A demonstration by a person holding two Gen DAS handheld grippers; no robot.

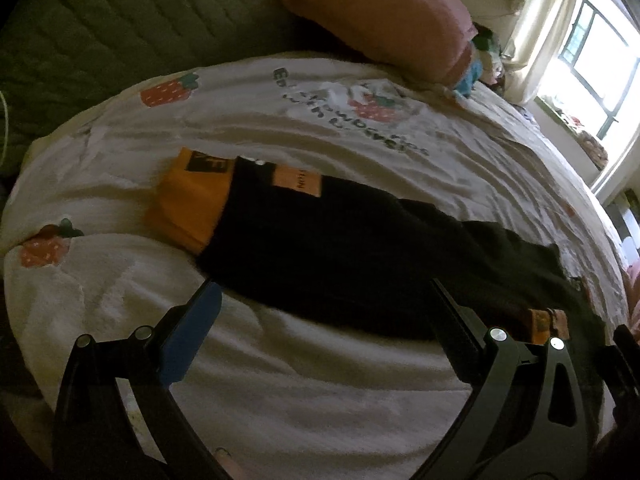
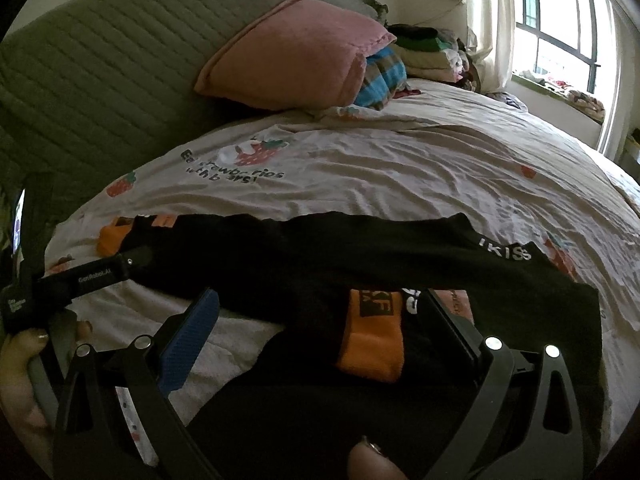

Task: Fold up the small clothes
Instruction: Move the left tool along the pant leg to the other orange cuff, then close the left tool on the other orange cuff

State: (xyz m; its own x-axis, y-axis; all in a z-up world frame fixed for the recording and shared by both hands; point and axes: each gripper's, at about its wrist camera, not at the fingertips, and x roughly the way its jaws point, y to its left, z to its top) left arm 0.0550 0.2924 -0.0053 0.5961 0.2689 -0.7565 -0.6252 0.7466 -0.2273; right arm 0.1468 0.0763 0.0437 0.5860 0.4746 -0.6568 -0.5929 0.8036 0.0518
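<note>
Garment, black with orange cuffs, lies flat on bedsheet; both hand-held grippers gape apart

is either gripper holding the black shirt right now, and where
Neither. The left gripper and the right gripper are both open, fingers spread over the black shirt, which lies flat on the bed.

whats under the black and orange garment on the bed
The black garment lies flat on the strawberry-print bedsheet, which shows all around it. Whatever is directly beneath the cloth is covered and cannot be seen.
</note>
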